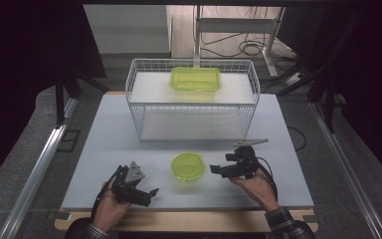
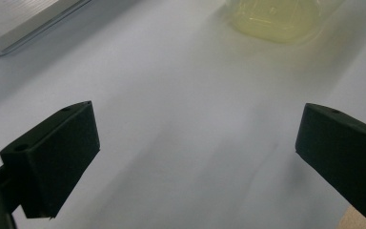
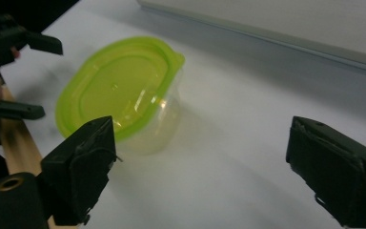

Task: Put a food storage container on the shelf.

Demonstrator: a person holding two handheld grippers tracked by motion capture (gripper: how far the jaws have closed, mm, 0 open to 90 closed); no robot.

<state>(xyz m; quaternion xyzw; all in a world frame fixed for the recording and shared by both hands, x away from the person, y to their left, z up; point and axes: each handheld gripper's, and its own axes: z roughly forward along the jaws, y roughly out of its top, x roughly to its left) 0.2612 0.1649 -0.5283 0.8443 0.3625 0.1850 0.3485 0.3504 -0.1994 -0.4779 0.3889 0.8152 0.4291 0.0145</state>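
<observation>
A small clear tub with a lime-green lid (image 1: 188, 166) stands on the white table near the front, between the two grippers. My right gripper (image 1: 215, 170) is just to its right, open, with nothing between its pads. In the right gripper view the tub (image 3: 119, 90) sits ahead and left of the right gripper (image 3: 200, 143). My left gripper (image 1: 148, 194) rests low at the tub's front left, open and empty. In the left gripper view the left gripper (image 2: 195, 129) spans bare table, and the tub (image 2: 276, 19) is blurred at the top edge.
A white wire rack (image 1: 135, 107) with two shelves stands at the back of the table, with a larger green-lidded box (image 1: 195, 78) on its upper shelf. A wooden strip (image 1: 189, 221) runs along the table's front edge. Dark curtains and metal rails flank the table (image 1: 104, 144).
</observation>
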